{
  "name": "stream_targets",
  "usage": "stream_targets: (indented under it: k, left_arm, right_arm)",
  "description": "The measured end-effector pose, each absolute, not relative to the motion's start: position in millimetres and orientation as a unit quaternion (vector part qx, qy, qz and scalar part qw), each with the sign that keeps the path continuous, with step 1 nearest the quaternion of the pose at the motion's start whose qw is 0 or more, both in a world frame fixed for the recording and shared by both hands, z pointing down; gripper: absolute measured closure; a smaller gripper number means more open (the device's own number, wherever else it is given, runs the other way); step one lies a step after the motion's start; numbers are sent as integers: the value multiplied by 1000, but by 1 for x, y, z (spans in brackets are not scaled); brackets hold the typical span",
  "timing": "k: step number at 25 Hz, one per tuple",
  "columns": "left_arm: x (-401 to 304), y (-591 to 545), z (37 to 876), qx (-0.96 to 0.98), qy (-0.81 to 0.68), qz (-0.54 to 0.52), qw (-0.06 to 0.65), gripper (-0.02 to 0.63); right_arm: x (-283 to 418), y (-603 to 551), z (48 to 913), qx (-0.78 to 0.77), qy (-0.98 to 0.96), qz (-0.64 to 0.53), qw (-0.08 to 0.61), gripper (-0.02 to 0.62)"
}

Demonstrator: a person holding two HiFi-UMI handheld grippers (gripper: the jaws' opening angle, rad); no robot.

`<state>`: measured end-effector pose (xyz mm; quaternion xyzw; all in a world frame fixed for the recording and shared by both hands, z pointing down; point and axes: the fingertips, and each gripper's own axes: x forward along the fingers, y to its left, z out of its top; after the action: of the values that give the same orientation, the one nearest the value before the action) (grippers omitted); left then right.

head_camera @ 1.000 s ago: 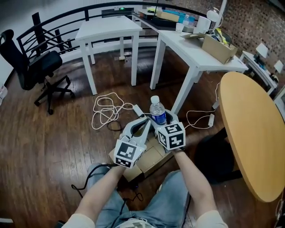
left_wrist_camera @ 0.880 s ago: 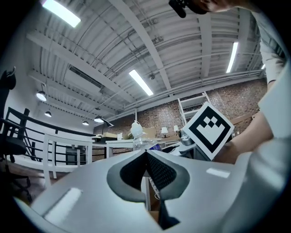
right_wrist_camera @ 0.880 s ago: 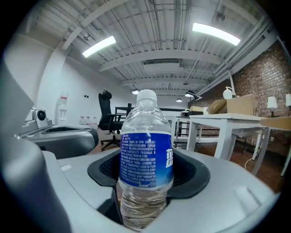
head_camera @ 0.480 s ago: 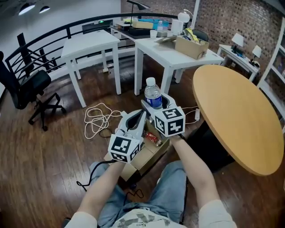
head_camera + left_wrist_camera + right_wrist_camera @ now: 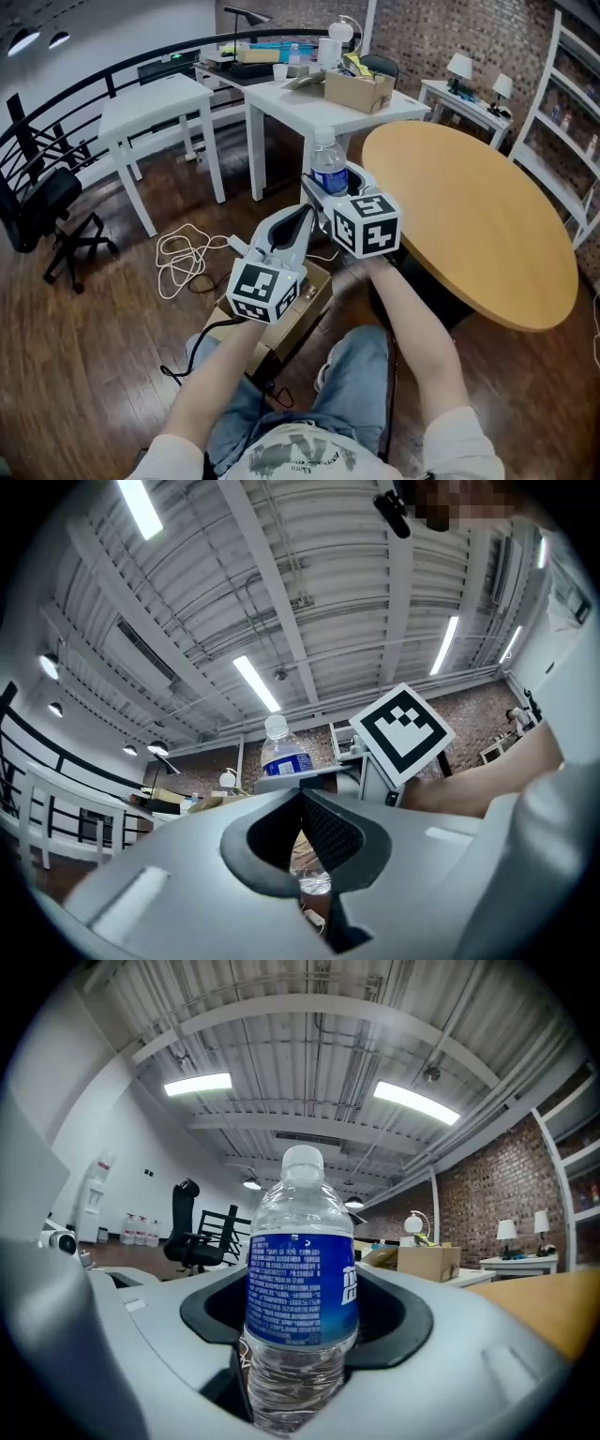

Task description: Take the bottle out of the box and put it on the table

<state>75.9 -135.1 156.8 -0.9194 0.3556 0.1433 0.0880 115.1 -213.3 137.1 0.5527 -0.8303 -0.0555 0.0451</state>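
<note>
1. The box (image 5: 302, 314) stood open on the floor, below both hands; the bottle was already clear of it.
2. The left gripper (image 5: 302, 214) carried nothing, its fingers pressed together. It sat just beside the load and could have knocked it if swung across.
3. The right gripper (image 5: 330, 187) had its fingers pinching the bottle (image 5: 328, 167) around its lower body, upright. The thin plastic could have buckled or slid under a loose squeeze.
4. The round tabletop (image 5: 469, 216) lay beyond. A low approach could have struck its edge and tipped the bottle.
</note>
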Motion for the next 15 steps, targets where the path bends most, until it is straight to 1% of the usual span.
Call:
stream_targets:
  k: [9,15]
  left_arm:
    - [148,-116,139,-938,302,158,64,606]
    - [212,-99,136,-951,264,151,49,606]
  right_arm:
    - [201,-177,106,608,-790,-69,42,298]
    - [267,-145,94,645,-760,-69,37,298]
